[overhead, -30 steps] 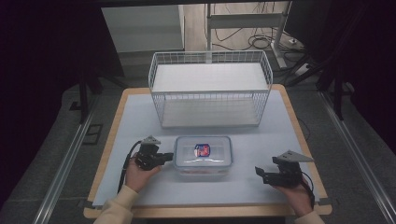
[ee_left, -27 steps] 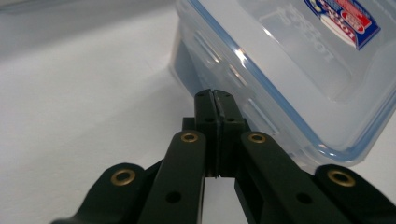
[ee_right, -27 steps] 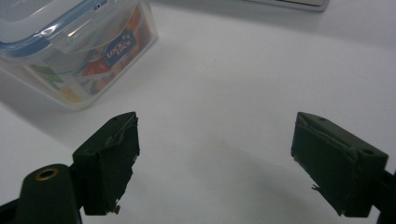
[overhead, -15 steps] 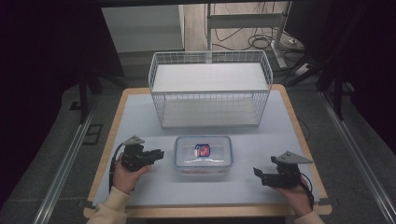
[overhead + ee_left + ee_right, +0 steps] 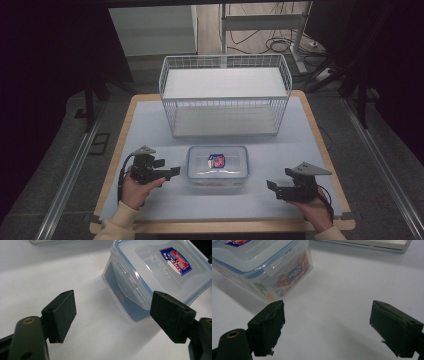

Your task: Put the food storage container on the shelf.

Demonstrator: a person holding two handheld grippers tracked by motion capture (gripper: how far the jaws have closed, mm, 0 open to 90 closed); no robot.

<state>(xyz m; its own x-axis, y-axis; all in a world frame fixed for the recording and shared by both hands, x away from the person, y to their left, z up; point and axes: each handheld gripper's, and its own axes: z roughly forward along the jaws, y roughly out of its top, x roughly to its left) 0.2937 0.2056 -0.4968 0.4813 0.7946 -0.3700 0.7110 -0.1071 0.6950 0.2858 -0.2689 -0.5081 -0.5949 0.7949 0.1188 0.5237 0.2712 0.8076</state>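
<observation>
1. a clear plastic food box (image 5: 217, 168) with a blue-rimmed snap lid sits on the table (image 5: 310, 145) near its front middle, lid on, with a red and blue label (image 5: 216, 160) on top.
2. the left gripper (image 5: 171, 172) lies just beside the box's left side, not touching it; in the left gripper view its jaws stand wide apart with nothing between them, and the box (image 5: 160, 277) lies ahead to the right.
3. the right gripper (image 5: 270, 187) rests well right of the box, jaws spread and empty; its own view has the box (image 5: 262, 265) at upper left.
4. a white wire basket (image 5: 225, 100) stands behind the box, toward the table's far edge.
</observation>
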